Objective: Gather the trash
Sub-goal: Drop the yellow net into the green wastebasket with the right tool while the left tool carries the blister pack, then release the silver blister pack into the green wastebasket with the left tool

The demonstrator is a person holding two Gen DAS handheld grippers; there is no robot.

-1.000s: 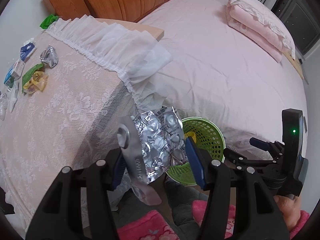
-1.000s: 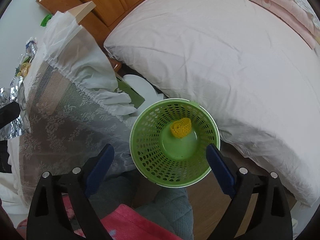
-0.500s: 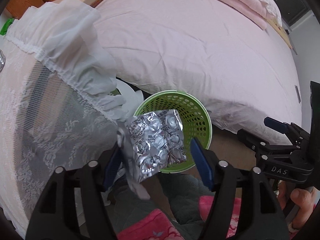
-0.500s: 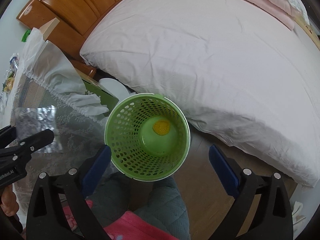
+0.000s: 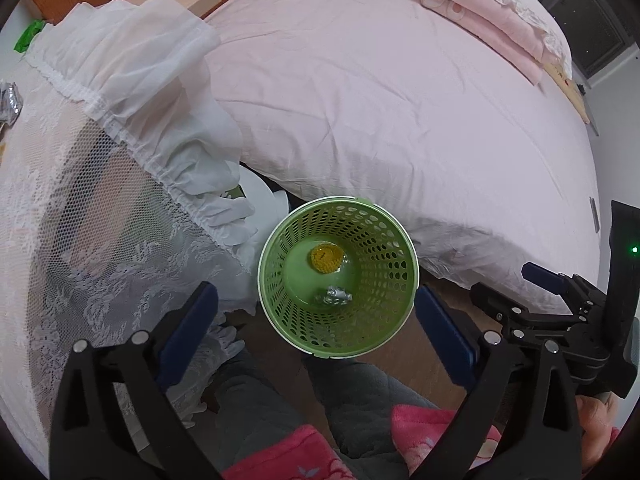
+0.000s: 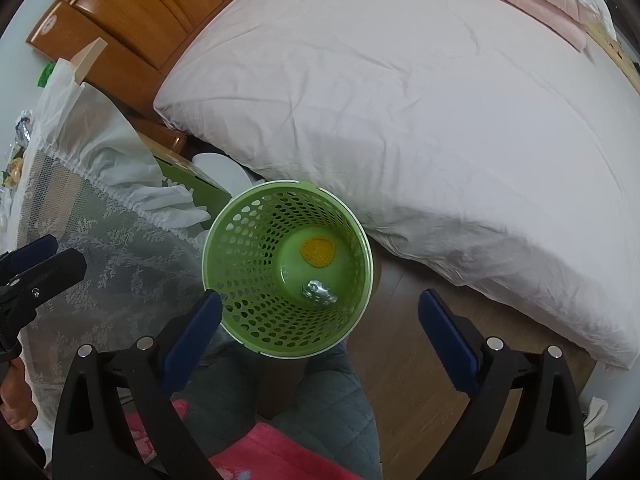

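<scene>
A green perforated basket [image 5: 376,304] [image 6: 244,276] stands on the floor between the bed and the lace-covered table. On its bottom lie a crumpled silver blister pack [image 5: 334,295] [image 6: 319,293] and a yellow mesh piece [image 5: 326,258] [image 6: 318,251]. My left gripper [image 5: 312,296] points down over the basket, its jaws opening wide with nothing between the blue pads. Beside it, my right gripper [image 6: 320,298] also hangs above the basket, open and empty.
The pink bed [image 5: 380,100] borders the basket on the far and right sides. The lace-covered table [image 5: 80,240] is at left, with more wrappers [image 5: 8,100] at its far edge. A person's grey trouser legs [image 5: 272,400] are below the basket. The wooden headboard [image 6: 132,12] is at the back.
The silver blister pack left my left gripper and now lies in the basket. The left jaws spread wide and came over the basket. The right gripper shifted sideways, staying open.
</scene>
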